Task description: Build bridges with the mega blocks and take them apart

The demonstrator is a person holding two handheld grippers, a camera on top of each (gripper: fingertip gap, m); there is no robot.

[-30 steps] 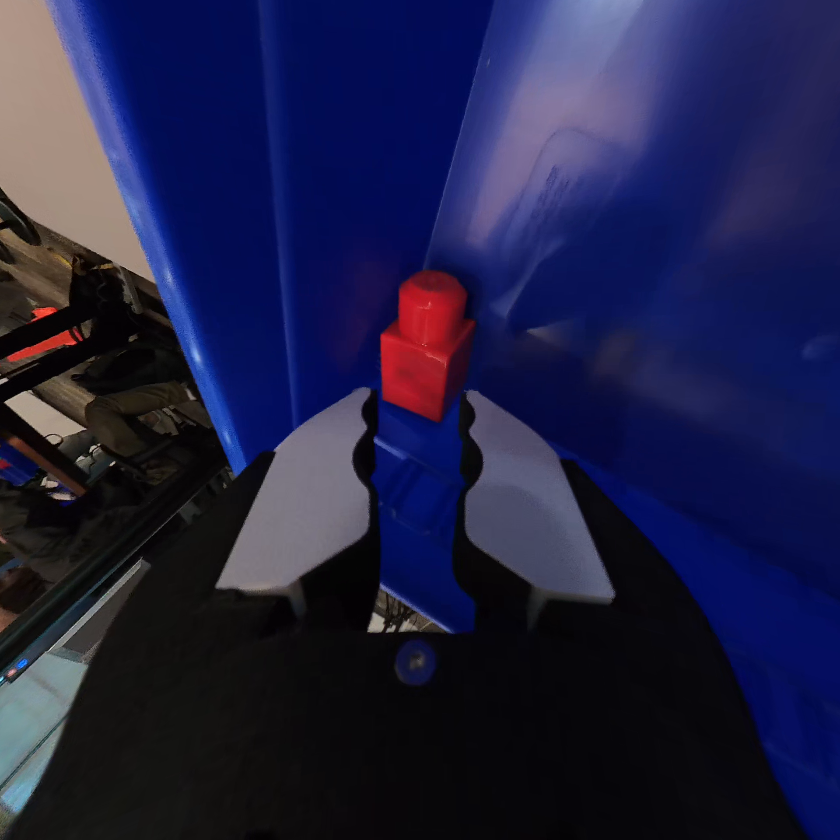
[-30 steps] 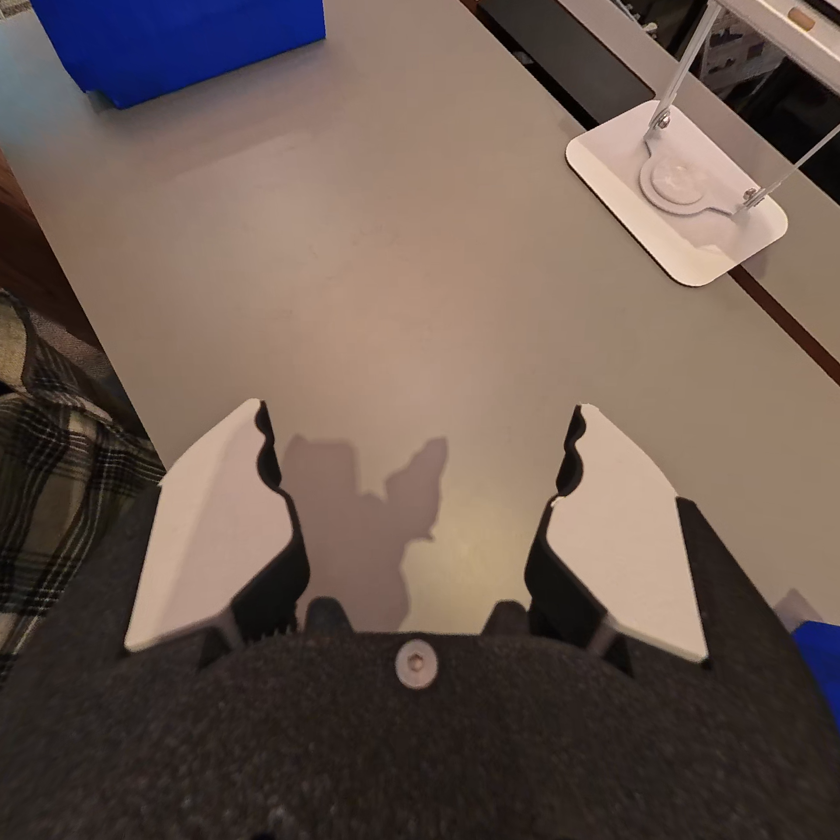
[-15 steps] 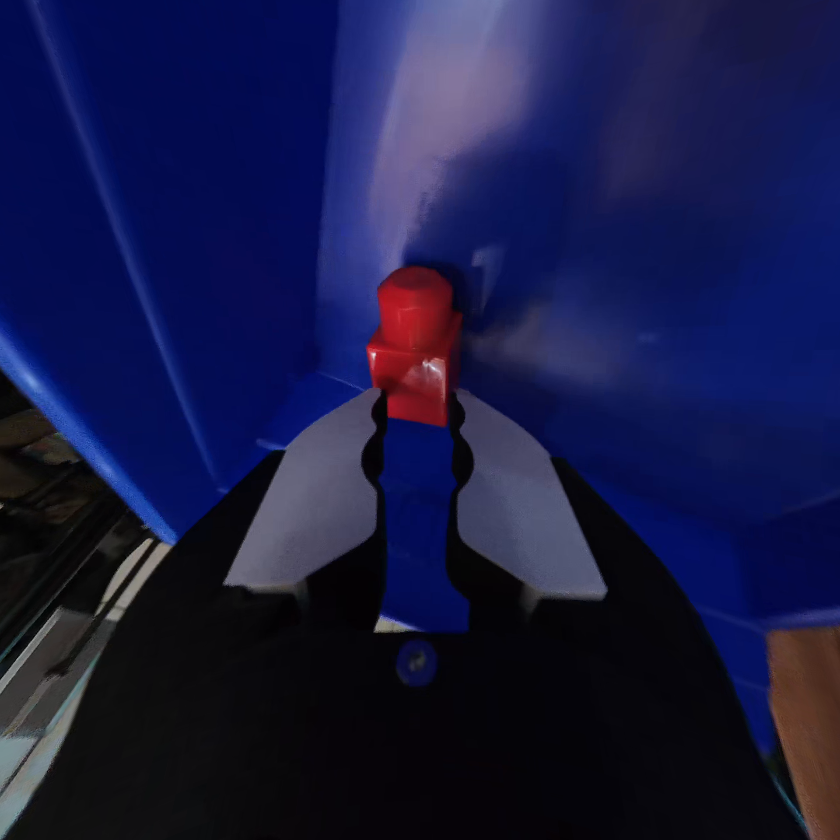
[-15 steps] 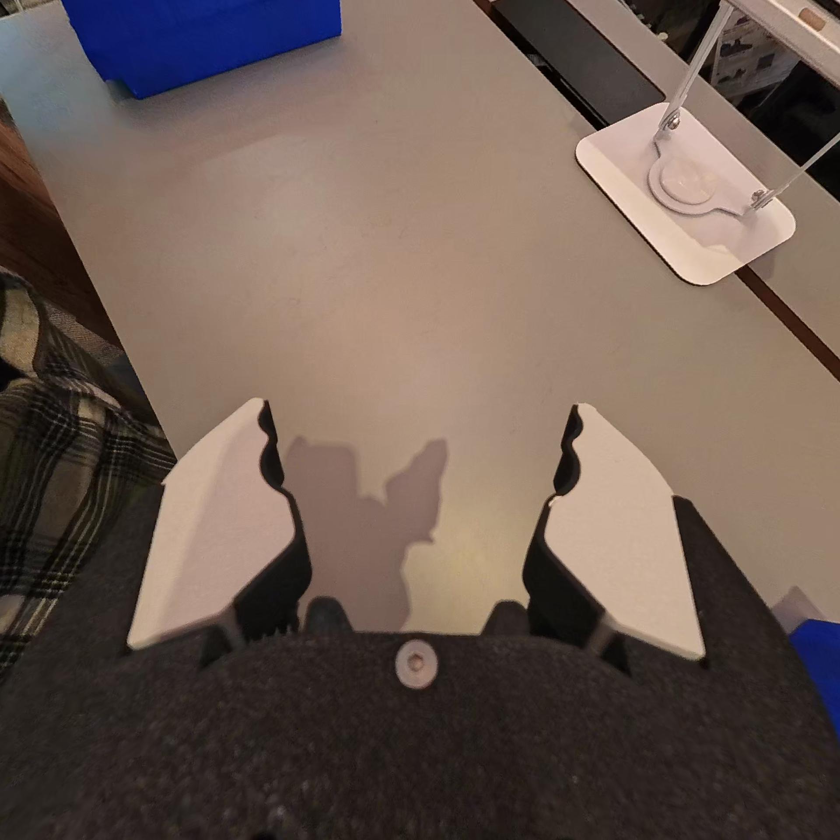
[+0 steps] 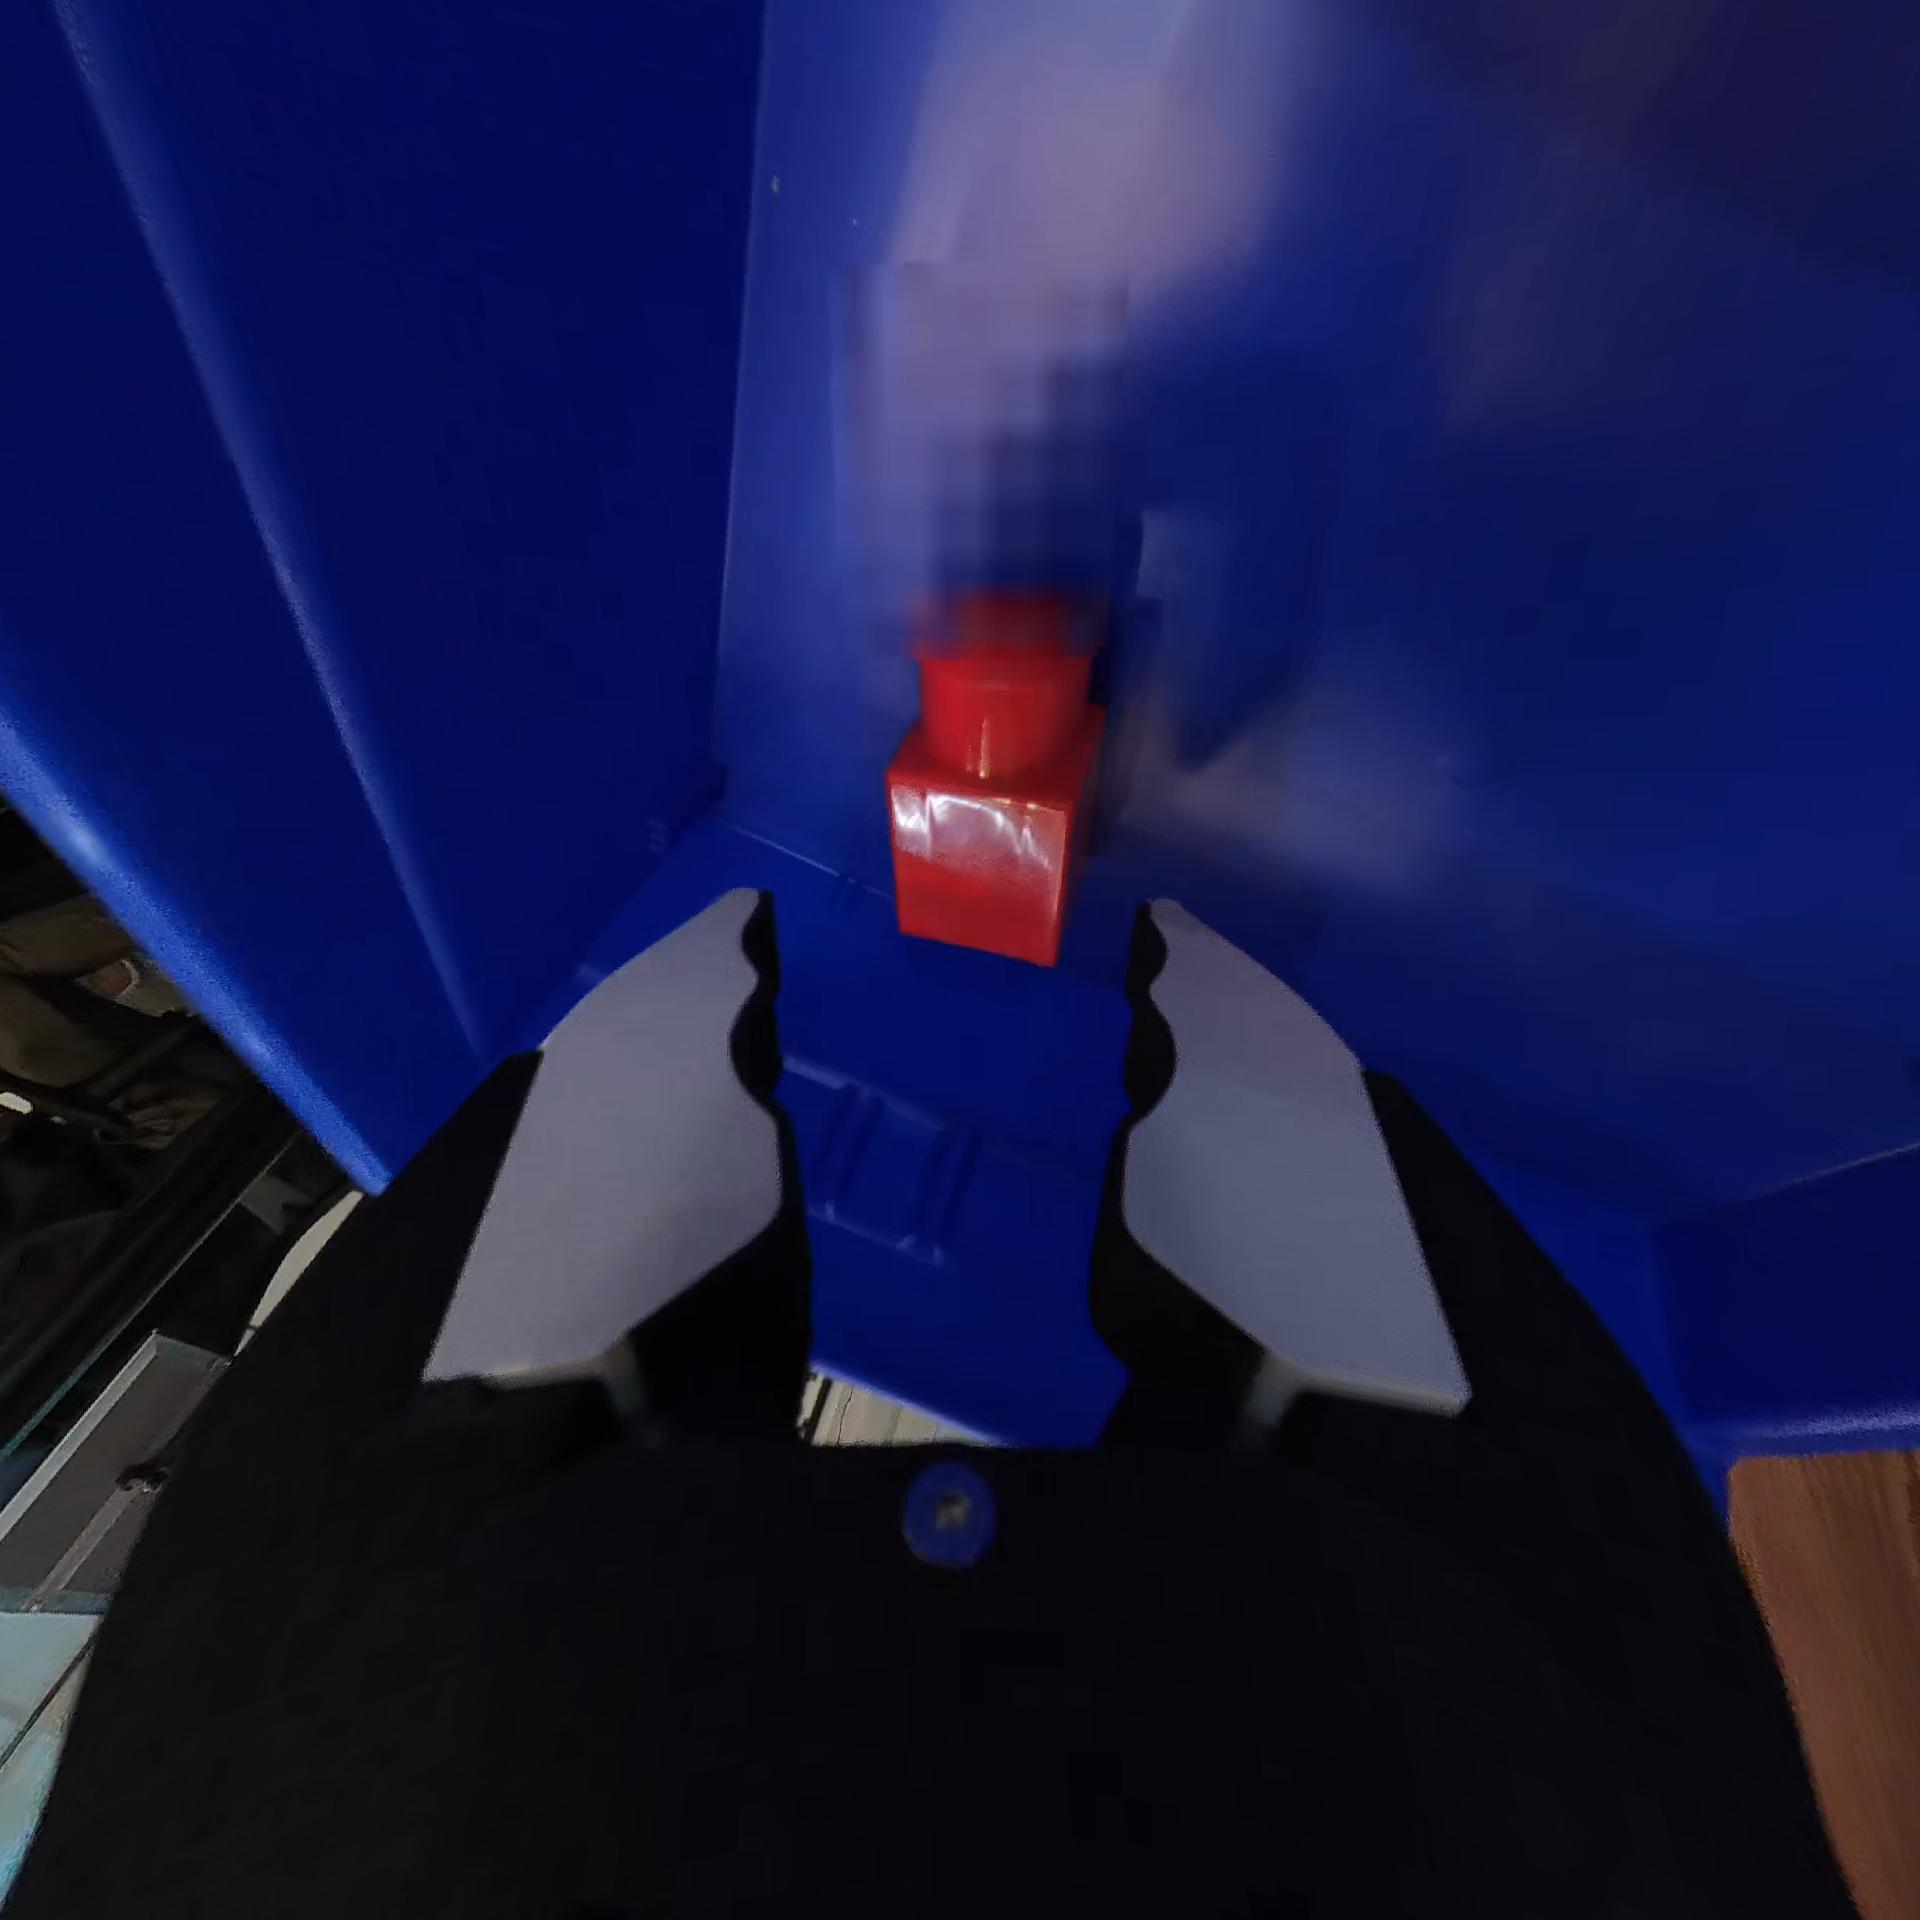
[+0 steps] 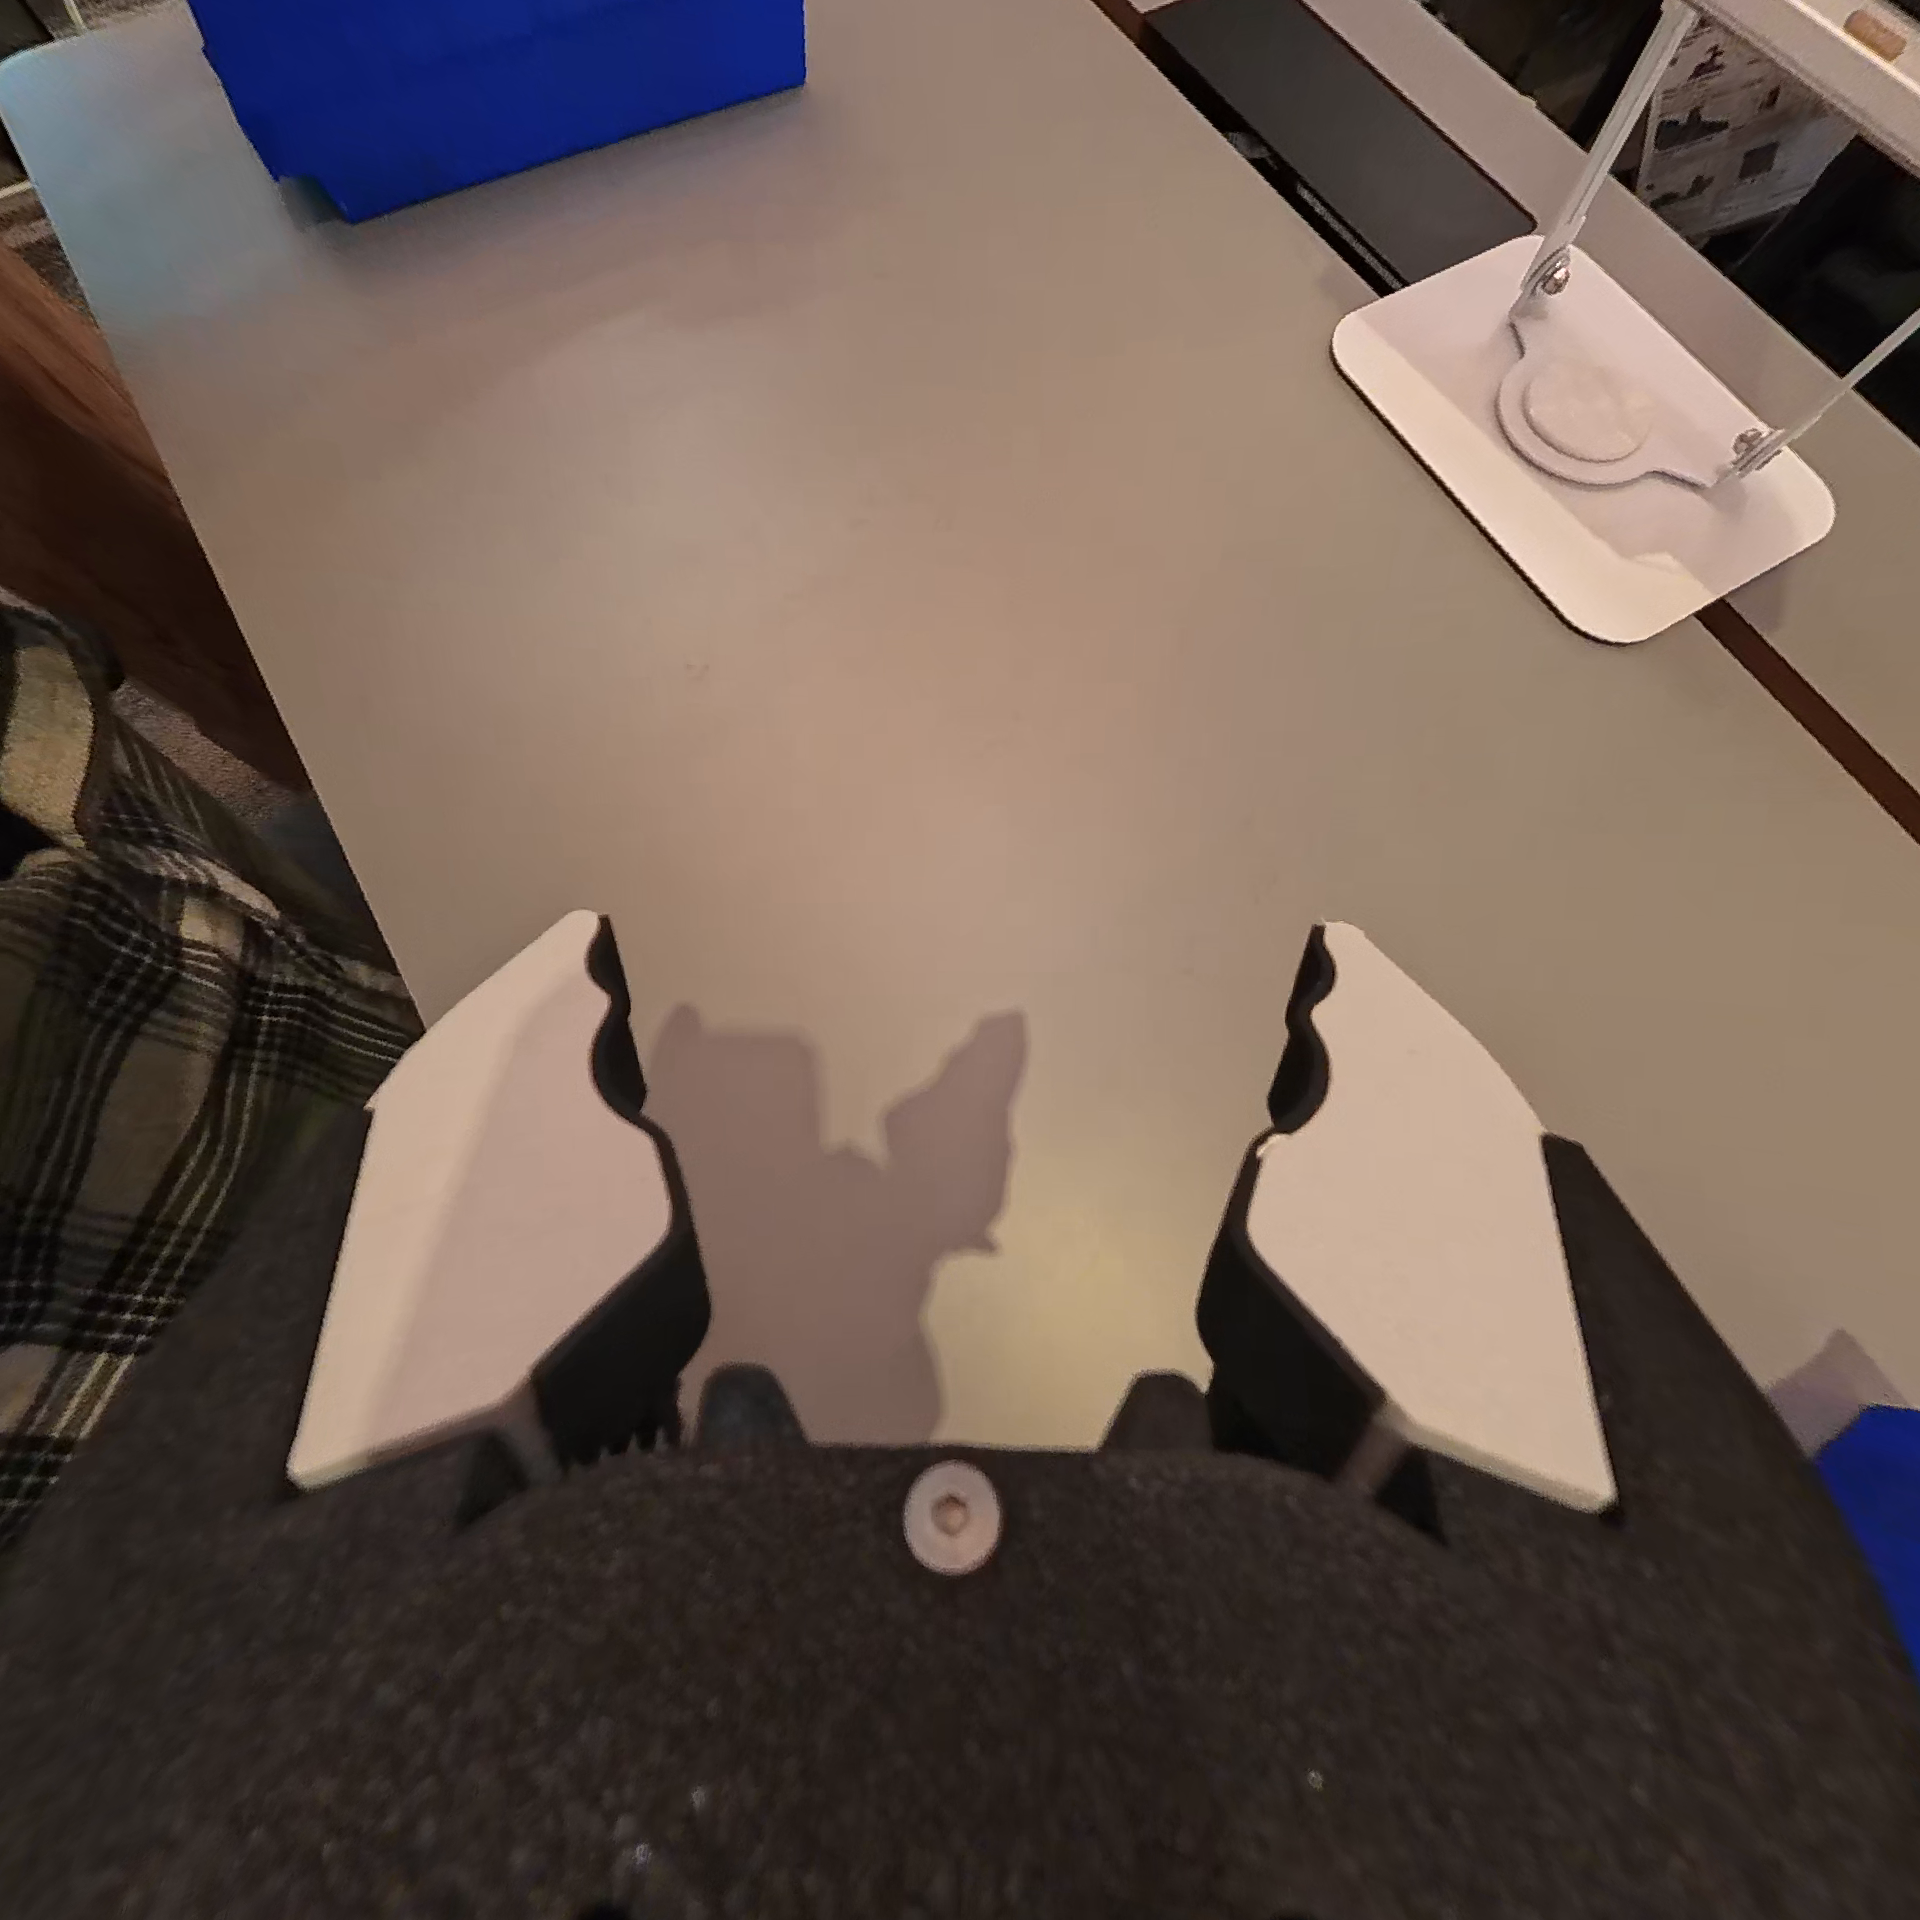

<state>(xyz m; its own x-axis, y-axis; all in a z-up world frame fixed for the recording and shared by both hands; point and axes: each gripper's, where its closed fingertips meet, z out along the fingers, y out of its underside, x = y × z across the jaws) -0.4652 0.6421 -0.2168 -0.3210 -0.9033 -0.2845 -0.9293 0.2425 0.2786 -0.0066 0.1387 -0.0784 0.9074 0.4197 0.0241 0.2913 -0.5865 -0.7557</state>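
The left gripper is released inside the blue bin; the red block sits in the bin's corner, ungripped. The right gripper hovers over the desk, jaws spread and empty.

Block sits in bin corner, just ahead of left gripper fingertips. Right gripper over table; second bin far left, stand base far right.

A grey counter carries a blue bin at its far left corner and a white stand base by its right edge.
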